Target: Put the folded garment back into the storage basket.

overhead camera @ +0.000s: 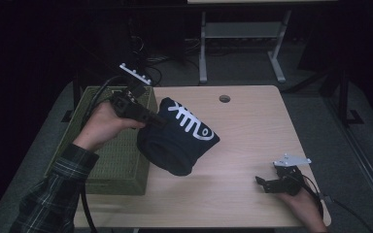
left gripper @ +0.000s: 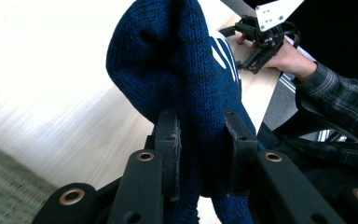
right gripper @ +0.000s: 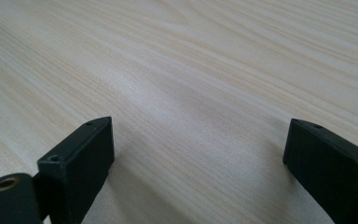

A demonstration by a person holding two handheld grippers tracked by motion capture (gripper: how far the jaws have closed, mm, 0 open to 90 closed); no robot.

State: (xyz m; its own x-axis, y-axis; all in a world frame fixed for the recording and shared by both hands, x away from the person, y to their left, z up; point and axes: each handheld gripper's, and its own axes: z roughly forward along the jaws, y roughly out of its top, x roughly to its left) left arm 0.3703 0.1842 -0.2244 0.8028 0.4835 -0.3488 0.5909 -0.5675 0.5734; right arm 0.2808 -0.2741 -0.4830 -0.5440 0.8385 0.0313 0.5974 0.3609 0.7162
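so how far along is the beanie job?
Done: the left gripper is shut on the navy knit beanie, with knit bunched between its jaws, and the beanie hangs lifted over the table. In hand: carrying it, beside the green perforated crate. Left: setting it down, likely in the crate. The right gripper rests open on the table.

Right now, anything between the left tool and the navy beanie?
Nothing: the left tool is already clamped on the navy knit beanie with a white fishbone print, held lifted over the light wooden table.
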